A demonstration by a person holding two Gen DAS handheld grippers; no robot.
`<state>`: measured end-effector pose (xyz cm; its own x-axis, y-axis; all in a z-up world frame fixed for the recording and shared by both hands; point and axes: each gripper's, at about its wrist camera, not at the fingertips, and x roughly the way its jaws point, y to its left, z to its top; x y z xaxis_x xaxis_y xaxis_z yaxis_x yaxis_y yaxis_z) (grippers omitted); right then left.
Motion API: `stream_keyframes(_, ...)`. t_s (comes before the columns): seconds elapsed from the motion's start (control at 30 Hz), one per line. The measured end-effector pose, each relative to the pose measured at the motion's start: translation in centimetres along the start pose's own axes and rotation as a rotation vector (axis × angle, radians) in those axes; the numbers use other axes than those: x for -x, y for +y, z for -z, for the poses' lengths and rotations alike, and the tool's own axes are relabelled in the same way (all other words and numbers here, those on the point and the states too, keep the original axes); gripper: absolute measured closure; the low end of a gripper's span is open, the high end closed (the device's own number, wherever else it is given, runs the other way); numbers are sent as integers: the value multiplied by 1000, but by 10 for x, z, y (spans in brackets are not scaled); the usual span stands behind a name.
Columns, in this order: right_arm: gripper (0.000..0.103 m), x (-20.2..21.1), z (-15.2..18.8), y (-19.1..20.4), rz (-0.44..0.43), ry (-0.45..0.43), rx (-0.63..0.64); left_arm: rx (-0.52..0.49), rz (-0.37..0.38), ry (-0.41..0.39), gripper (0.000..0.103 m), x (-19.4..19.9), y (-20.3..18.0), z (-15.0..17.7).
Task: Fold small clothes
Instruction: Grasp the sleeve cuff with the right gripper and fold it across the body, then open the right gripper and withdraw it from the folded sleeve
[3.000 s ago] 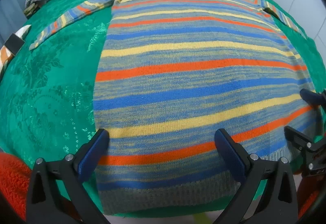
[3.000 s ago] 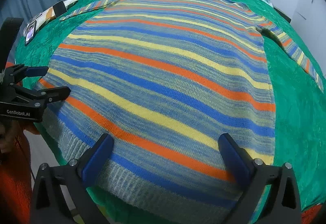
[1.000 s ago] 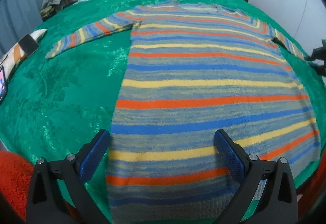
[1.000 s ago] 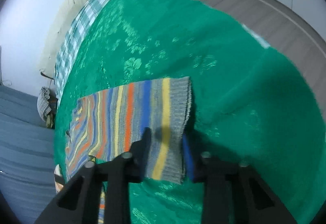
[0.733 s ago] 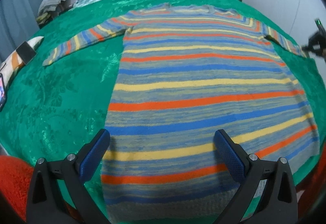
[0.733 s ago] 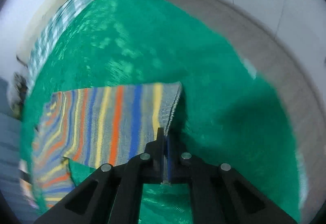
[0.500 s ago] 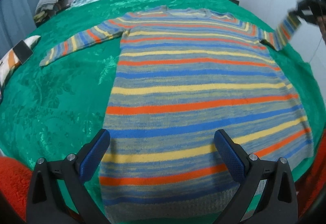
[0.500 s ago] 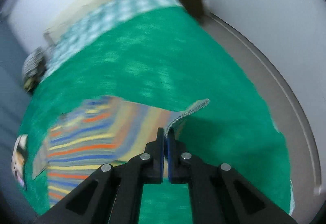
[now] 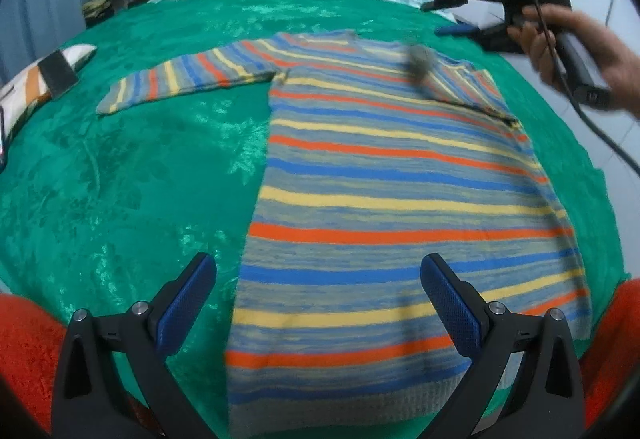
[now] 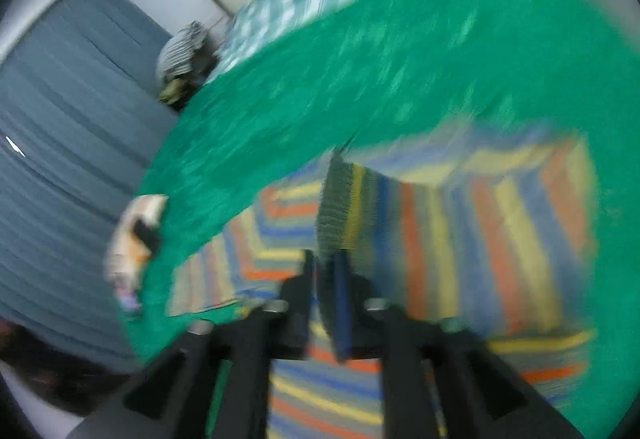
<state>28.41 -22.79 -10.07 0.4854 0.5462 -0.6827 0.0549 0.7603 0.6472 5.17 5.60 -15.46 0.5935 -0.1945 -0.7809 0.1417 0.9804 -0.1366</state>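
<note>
Striped sweater point(image 9: 400, 207) flat on the green blanket point(image 9: 132, 175), one sleeve point(image 9: 452, 79) folded over its chest.

Left gripper point(image 9: 316, 303) gapes wide just off the sweater's hem. Right gripper point(image 9: 444, 15) hangs past the collar with its fingers apart, nothing in them.

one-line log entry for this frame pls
step: fold sleeve | sweater: flat on bed | right sleeve: over chest | right gripper: open | left gripper: open, hovering over hem
</note>
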Motion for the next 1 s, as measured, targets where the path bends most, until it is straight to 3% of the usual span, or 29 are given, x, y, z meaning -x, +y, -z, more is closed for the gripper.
stream_keyframes(0.07, 56, 0, 8, -13, -95, -36, -38, 14, 6, 2, 1, 0, 3, -1)
stream_keyframes(0.17, 55, 16, 13, -31, -104, -63, -26, 31, 23, 10, 1, -2, 6, -2)
stream_keyframes(0.3, 55, 43, 15, -77, 13, -62, -58, 31, 39, 34, 1, -9, 1, -3)
stream_keyframes(0.43, 55, 52, 30, -145, 263, 12, -142, -12, 22, 32, 1, -8, -8, 1)
stream_keyframes(0.47, 62, 59, 35, -154, 269, -5, -144, -18, 20, 27, 1, -6, -9, 2)
stream_keyframes(0.57, 59, 89, 50, -146, 276, -109, -71, -29, 26, 15, 1, -2, -10, 4)
stream_keyframes(0.63, 59, 102, 67, -126, 237, -102, 15, -33, 28, 14, 1, -3, -11, 3)
stream_keyframes(0.83, 59, 104, 147, -83, 143, 30, 186, -80, 29, 26, 1, -9, -24, 6)
stream_keyframes(0.93, 59, 100, 194, -86, 167, 97, 207, -172, 30, 102, 1, -18, -37, 17)
stream_keyframes(1.0, 59, 100, 224, -97, 250, 152, 199, -250, -19, 170, 1, -27, -45, 28)
